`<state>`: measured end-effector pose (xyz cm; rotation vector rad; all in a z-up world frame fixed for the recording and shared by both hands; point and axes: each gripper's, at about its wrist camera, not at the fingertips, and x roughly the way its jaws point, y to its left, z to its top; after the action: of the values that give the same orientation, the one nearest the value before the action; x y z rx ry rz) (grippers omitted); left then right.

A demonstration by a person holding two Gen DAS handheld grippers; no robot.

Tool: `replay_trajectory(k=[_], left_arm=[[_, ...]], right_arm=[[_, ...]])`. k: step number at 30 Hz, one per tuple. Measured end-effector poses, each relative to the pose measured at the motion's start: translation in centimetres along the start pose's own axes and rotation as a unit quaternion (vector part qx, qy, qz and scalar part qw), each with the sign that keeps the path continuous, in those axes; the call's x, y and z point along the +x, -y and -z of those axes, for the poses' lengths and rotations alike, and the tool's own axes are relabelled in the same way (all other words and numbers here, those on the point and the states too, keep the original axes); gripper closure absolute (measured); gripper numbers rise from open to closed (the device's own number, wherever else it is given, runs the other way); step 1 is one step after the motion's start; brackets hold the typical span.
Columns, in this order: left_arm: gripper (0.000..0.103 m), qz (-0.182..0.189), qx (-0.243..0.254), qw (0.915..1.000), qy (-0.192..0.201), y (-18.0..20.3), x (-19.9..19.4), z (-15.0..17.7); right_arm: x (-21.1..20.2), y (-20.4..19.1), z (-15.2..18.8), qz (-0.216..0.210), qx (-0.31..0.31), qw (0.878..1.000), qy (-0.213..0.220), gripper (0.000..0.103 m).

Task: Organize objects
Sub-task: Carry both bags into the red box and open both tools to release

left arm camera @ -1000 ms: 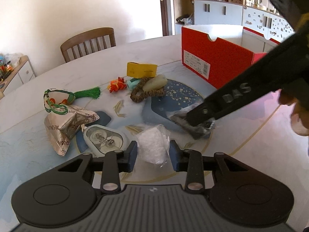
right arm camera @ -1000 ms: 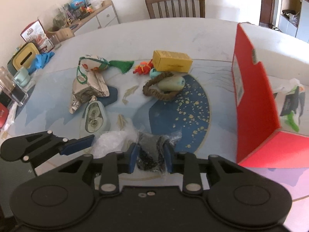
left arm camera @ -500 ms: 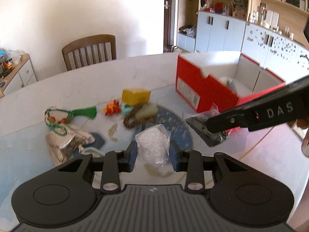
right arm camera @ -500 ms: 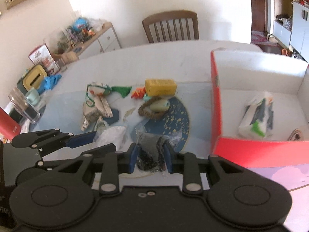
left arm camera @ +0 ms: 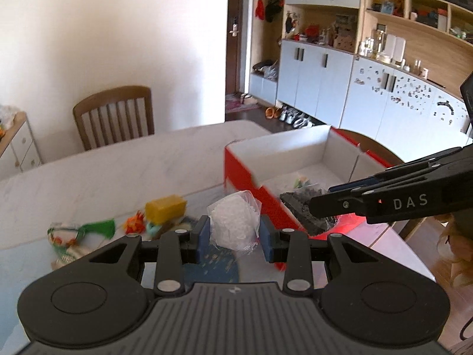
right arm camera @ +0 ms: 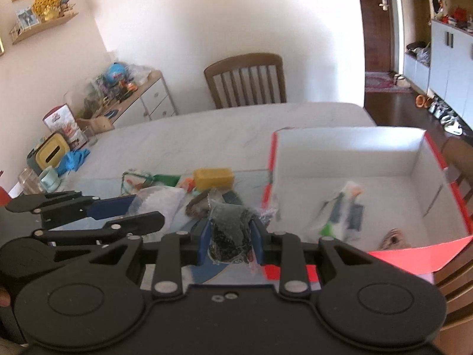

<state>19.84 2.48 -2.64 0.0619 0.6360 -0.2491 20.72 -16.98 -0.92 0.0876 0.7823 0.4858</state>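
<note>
My left gripper point(left arm camera: 235, 236) is shut on a clear bag of white granules point(left arm camera: 233, 223), held above the table beside the red box point(left arm camera: 251, 183). My right gripper point(right arm camera: 230, 236) is shut on a clear bag of dark bits point(right arm camera: 229, 236), held at the box's near left corner; that bag also shows in the left wrist view point(left arm camera: 307, 210). The red box point(right arm camera: 443, 159) has a white inside and holds a tissue pack point(right arm camera: 343, 210) and a small pinkish item point(right arm camera: 391, 236). The left gripper shows in the right wrist view point(right arm camera: 142, 210) with its bag point(right arm camera: 159, 201).
On the table lie a yellow block point(left arm camera: 165, 208), an orange toy point(left arm camera: 134, 224), a green tassel point(left arm camera: 99, 227), a beaded pouch point(left arm camera: 62, 236) and a brown braided ring point(right arm camera: 198, 204). A wooden chair point(left arm camera: 113, 117) stands behind the table. A sideboard point(right arm camera: 124, 103) with clutter is at left.
Both grippers have risen from the table with their bags and moved right toward the red box. The views now look down into the box.
</note>
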Motion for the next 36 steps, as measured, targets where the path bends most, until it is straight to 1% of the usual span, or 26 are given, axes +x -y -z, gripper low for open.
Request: replay_trajectory(k=[9, 18, 24, 28, 36], left_arm=[[0.069, 0.009, 0.01, 0.9999, 0.005, 3.7, 1.9, -2.7], [0.069, 0.017, 0.019, 0.9997, -0.003, 7.4, 5.0, -4.7], [0.069, 0.021, 0.031, 0.9992, -0.014, 9.8, 7.7, -5.7], [0.069, 0.016, 0.04, 0.9988, -0.024, 11.0, 9.5, -6.2], [0.069, -0.003, 0.049, 0.9978, -0.046, 11.3, 13.4, -7.8]], right_arm=[[-2.3, 5.1, -0.4, 0.023, 0.014, 0.999, 0.023, 0.075], [-3.2, 9.9, -0.7, 0.041, 0.018, 0.999, 0.028, 0.075], [-2.7, 12.5, -0.9, 0.052, 0.015, 0.998, 0.021, 0.075], [-2.1, 14.0, -1.0, 0.056, 0.011, 0.998, 0.013, 0.075], [0.3, 15.4, -1.4, 0.055, -0.011, 0.998, -0.01, 0.075]])
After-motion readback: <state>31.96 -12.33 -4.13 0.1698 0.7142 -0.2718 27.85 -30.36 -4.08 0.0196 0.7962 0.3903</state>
